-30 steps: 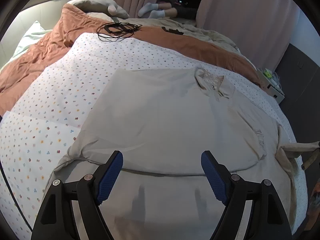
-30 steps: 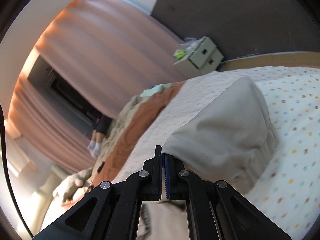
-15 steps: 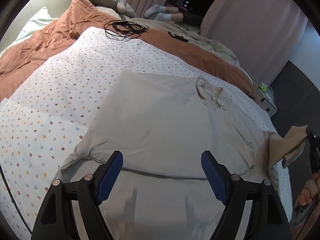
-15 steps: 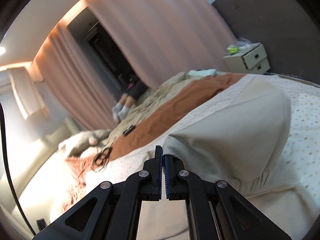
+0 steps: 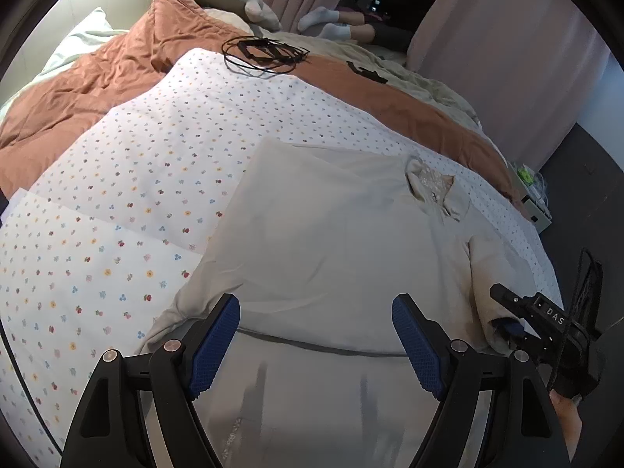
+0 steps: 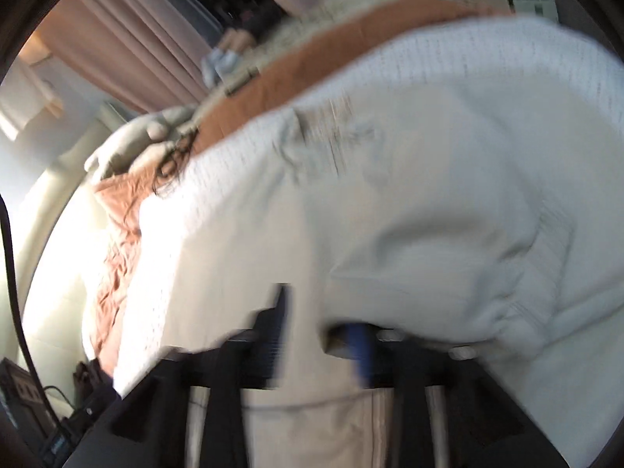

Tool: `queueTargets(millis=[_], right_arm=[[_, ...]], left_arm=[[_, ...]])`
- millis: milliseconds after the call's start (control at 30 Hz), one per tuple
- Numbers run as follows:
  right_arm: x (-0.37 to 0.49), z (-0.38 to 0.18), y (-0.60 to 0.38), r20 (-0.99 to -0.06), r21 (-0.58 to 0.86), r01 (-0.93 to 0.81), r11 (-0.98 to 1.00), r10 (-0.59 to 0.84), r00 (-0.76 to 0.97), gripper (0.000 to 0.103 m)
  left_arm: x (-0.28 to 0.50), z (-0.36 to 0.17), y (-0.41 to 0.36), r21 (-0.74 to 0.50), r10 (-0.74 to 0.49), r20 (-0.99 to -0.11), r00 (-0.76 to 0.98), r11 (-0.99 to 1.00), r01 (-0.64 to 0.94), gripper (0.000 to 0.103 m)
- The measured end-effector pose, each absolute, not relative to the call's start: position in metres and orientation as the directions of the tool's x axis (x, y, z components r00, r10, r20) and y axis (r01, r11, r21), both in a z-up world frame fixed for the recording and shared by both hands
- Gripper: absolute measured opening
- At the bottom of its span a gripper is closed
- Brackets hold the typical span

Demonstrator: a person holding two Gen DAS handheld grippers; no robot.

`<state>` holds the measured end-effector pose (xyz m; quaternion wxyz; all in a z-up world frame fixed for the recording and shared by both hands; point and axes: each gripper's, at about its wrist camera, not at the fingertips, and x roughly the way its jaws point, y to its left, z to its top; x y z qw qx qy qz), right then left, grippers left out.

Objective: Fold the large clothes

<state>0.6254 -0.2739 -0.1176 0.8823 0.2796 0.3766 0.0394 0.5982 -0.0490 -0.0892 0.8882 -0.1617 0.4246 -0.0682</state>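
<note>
The beige shirt [image 5: 331,234] is spread on the bed [image 5: 117,202], near its right edge. The left tongs [image 5: 316,345] are held open, empty. The right tongs [image 5: 507,321] are opening around the sleeve [image 5: 493,269]; if released early, it may be folded crookedly.

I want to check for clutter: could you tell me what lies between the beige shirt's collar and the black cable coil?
Only bare flower-print sheet separates the collar from the cable coil, as the left wrist view shows.
</note>
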Motion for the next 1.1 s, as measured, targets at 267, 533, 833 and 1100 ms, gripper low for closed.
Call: queueTargets(millis=[267, 533, 833, 1100], right_arm=[[0.573, -0.109, -0.329, -0.579, 0.617, 0.212, 0.758, 0.254, 0.775, 0.071], [0.566, -0.135, -0.384, -0.6, 0.69, 0.37, 0.622, 0.207, 0.772, 0.071], [0.582, -0.164, -0.393, -0.628, 0.662, 0.431, 0.613, 0.138, 0.766, 0.027], [0.574, -0.103, -0.355, -0.457, 0.591, 0.219, 0.776, 0.098, 0.884, 0.007]], left_arm=[[0.597, -0.089, -0.052, -0.343, -0.259, -0.734, 0.628, 0.939, -0.014, 0.081], [0.599, -0.09, -0.058, -0.328, -0.252, -0.738, 0.625, 0.945, -0.006, 0.081], [0.6, -0.091, -0.048, -0.333, -0.244, -0.738, 0.629, 0.942, -0.026, 0.081], [0.6, -0.089, -0.033, -0.353, -0.239, -0.732, 0.638, 0.934, -0.056, 0.081]])
